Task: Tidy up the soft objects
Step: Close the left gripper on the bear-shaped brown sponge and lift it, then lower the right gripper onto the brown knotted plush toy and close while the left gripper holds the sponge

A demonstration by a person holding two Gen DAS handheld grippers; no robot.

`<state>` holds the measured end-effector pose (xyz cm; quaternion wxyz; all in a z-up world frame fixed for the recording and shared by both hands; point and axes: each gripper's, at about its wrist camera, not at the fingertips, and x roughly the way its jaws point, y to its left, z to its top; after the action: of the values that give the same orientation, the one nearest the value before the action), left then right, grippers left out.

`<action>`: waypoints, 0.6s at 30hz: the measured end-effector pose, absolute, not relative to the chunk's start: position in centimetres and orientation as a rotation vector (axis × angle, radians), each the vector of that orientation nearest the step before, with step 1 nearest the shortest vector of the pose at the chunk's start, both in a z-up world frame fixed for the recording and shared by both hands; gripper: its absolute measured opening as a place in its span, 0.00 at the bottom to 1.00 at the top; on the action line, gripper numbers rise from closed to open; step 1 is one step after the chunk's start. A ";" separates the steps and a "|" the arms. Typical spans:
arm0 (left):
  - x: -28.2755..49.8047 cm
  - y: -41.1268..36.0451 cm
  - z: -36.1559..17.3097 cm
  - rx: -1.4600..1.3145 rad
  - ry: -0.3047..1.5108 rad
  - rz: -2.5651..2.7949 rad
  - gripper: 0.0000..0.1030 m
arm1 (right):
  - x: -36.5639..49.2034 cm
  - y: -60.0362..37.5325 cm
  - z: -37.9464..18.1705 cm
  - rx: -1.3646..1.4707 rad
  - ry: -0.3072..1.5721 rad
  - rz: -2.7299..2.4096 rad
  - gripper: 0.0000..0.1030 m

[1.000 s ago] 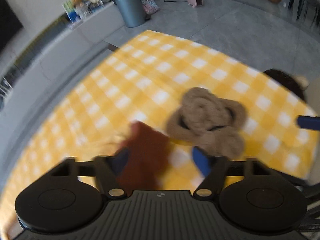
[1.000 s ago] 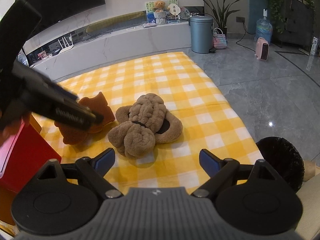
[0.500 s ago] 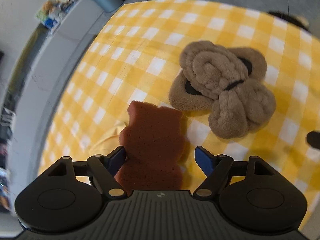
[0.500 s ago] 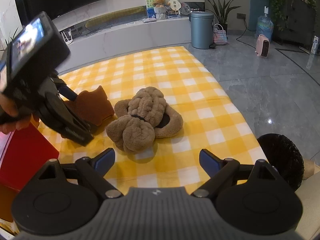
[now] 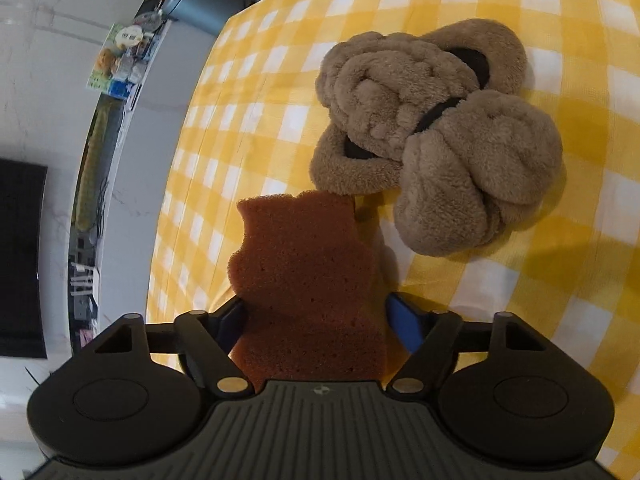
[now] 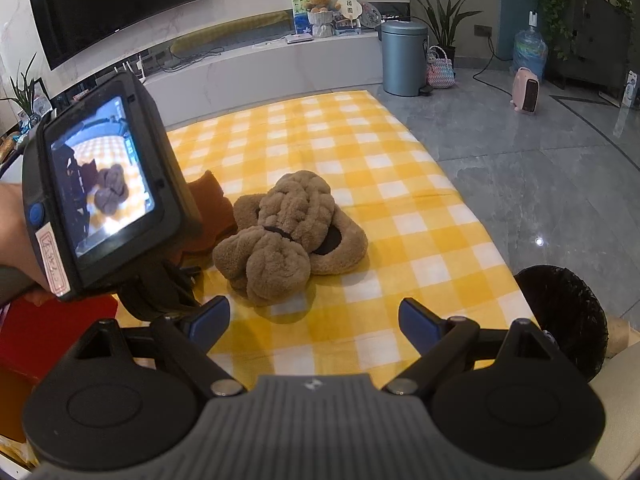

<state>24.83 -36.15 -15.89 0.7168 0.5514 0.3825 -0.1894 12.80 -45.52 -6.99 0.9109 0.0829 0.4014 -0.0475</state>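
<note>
One brown sponge [image 5: 308, 280], two stacked fuzzy slippers [image 5: 436, 128], yellow checked cloth [image 5: 580, 320].

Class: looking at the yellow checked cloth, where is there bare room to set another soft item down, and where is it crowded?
Free: the cloth between the slippers and its far edge, and the strip from the slippers to the floor-side edge. Crowded: beside the slippers, where the brown sponge almost meets them, between the closing jaws of the left hand-held gripper.

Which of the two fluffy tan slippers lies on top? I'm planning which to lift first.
The fluffy tan slipper farther from the right gripper lies on top, crossing over the nearer fluffy tan slipper, whose knotted toe bulges toward the camera.
</note>
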 end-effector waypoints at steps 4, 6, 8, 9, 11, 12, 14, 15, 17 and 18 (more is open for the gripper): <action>24.9 -35.8 -15.3 1.213 0.842 -0.410 0.68 | 12.8 -45.6 -7.0 0.178 0.829 -0.098 0.87; 24.5 -35.5 -14.5 1.180 0.846 -0.423 0.68 | 12.8 -45.6 -7.0 0.180 0.829 -0.093 0.88; 23.6 -35.2 -13.3 1.148 0.827 -0.443 0.68 | 12.8 -45.6 -6.9 0.180 0.826 -0.088 0.87; 23.1 -35.0 -12.8 1.133 0.808 -0.449 0.68 | 12.8 -45.6 -6.9 0.181 0.824 -0.086 0.87; 22.0 -34.7 -11.2 1.071 0.759 -0.462 0.68 | 12.7 -45.8 -6.7 0.186 0.819 -0.088 0.87; 21.4 -34.5 -10.2 1.022 0.738 -0.476 0.68 | 12.7 -45.9 -6.7 0.190 0.818 -0.090 0.87; 20.4 -33.9 -8.2 0.902 0.710 -0.494 0.68 | 12.6 -46.1 -6.7 0.198 0.817 -0.097 0.87; 20.1 -33.6 -7.3 0.842 0.713 -0.499 0.68 | 12.6 -46.2 -6.8 0.201 0.818 -0.102 0.87; 19.7 -32.9 -5.9 0.735 0.771 -0.506 0.66 | 12.6 -46.3 -6.9 0.197 0.823 -0.110 0.87; 19.7 -32.6 -5.5 0.694 0.803 -0.490 0.67 | 12.6 -46.3 -6.9 0.189 0.827 -0.113 0.88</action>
<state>19.70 -32.56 -5.52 0.8340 0.3274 0.3791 -0.2312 12.60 -46.30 -6.93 0.9099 0.0915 0.4008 -0.0546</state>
